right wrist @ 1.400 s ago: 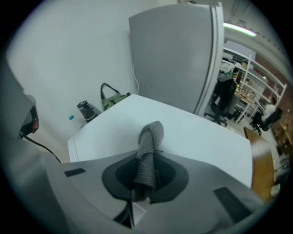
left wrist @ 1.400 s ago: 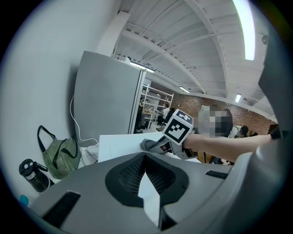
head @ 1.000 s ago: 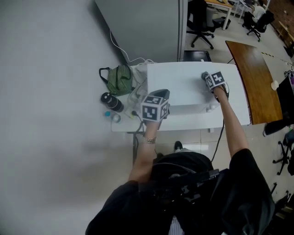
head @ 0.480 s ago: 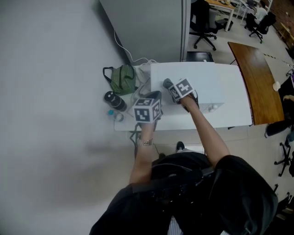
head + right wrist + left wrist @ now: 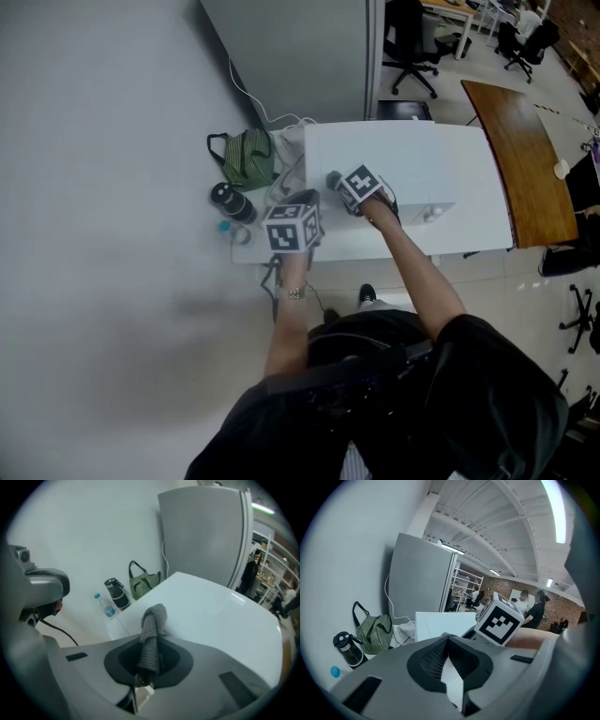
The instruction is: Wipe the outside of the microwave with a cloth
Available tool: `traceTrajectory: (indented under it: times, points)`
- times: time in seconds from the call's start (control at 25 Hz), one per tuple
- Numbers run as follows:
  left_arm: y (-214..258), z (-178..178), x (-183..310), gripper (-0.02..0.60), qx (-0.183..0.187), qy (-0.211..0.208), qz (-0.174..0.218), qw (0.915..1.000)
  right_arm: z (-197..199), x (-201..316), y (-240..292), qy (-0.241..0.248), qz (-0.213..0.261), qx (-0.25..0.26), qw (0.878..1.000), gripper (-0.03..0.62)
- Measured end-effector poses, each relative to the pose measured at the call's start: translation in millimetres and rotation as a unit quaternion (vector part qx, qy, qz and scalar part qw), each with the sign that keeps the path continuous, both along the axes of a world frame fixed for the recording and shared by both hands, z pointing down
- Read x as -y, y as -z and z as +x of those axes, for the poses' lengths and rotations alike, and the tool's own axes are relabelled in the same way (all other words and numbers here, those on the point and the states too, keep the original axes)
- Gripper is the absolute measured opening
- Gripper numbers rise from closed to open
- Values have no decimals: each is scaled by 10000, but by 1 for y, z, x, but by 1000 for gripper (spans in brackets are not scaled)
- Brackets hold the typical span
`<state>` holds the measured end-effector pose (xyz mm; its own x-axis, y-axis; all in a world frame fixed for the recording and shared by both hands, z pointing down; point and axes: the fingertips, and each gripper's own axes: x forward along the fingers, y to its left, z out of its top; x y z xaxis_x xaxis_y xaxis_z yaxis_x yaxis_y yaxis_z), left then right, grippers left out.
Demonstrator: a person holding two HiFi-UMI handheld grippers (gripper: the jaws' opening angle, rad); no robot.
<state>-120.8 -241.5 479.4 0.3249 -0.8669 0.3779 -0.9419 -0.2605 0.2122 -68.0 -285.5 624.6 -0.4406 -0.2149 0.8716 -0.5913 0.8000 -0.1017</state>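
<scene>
Site: open-plan office, as I read it on my remote feed.
- Black swivel chairs [image 5: 412, 42], well beyond the right gripper [image 5: 334, 180].
- Long wooden desk [image 5: 525, 159], well off to that gripper's right.
- Tall grey cabinet [image 5: 300, 56], straight ahead of the left gripper [image 5: 300, 199].
- Brick wall [image 5: 506, 585], metal shelving [image 5: 466, 588] and a white board [image 5: 516, 595], far past the left gripper's jaws.
- White vaulted ceiling [image 5: 487, 522] with strip lights [image 5: 555, 510], high above both.

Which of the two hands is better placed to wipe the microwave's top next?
Right: the right gripper has its jaws shut on the grey cloth, over the microwave top. The left gripper holds nothing.
</scene>
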Motion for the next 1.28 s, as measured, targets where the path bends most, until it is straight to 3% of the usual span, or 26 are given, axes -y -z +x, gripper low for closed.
traceTrajectory:
  times: [0.24,0.4,0.48,0.6,0.68,0.76,0.8,0.88,1.0,1.08,1.16,1.28]
  points:
    - [-5,34,13,-14,-103,-397,-35,9992,137,20,1,-1304,41,188,9913,28]
    - [-6,52,19,-14,-120,-630,-41,9979,234,27,4,-2290,54,498,9721,28]
    - [-5,57,19,-14,-118,-701,-31,9975,273,28,5,-2657,146,407,9631,28]
    - [0,59,17,-14,-132,-743,20,9971,301,31,7,-2985,189,531,9527,28]
    - [4,53,14,-14,-124,-704,59,9974,306,30,7,-3044,294,281,9517,28]
    - [6,41,9,-14,-95,-608,73,9981,291,24,9,-2891,532,111,9558,28]
    - [6,33,6,-14,-79,-542,75,9985,270,19,13,-2748,625,355,9588,28]
    - [6,17,1,-14,-55,-384,75,9992,211,6,22,-2348,795,1054,9630,29]
    - [5,-7,-6,-14,-30,-143,46,9999,114,-26,32,-1481,1407,1449,9681,29]
    - [4,-19,-14,-14,-17,-18,4,10000,49,-57,42,-900,1638,1824,9653,29]
    - [1,-30,-22,-14,13,94,-35,9999,-8,-91,42,-343,1433,2180,9648,29]
    - [-2,-43,-30,-14,55,252,-102,9996,-59,-115,17,131,1004,2122,9720,29]
